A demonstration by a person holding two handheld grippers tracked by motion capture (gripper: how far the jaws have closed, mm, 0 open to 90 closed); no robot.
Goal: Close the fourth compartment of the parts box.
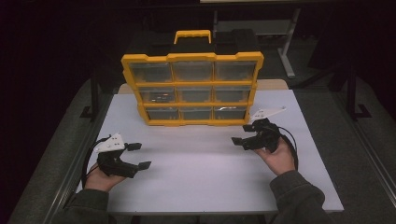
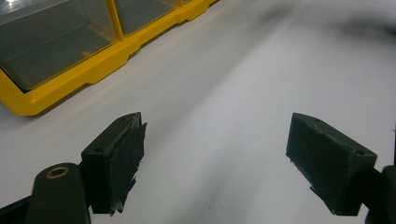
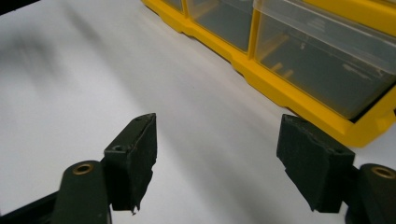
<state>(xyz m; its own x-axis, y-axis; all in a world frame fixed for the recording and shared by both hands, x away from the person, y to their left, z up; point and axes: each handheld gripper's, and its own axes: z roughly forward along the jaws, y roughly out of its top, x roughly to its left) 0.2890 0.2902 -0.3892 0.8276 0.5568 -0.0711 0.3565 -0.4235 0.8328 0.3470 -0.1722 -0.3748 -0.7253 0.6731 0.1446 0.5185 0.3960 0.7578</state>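
Both claws, left [image 1: 136, 155] and right [image 1: 242, 134], gape wide and empty, seemingly approaching the yellow organizer [image 1: 192, 88] on the desk [image 1: 201, 172]; a drawer grasp likely follows.

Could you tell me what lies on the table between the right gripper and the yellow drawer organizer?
Nothing: between the right gripper and the yellow drawer organizer there is only bare white table, as the high view and right gripper view show.

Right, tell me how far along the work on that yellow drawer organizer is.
Nothing looks done: every drawer of the yellow organizer sits closed. In hand: the left gripper and right gripper hover open and empty over the white table, apart from it. Reaching and opening a drawer is left.
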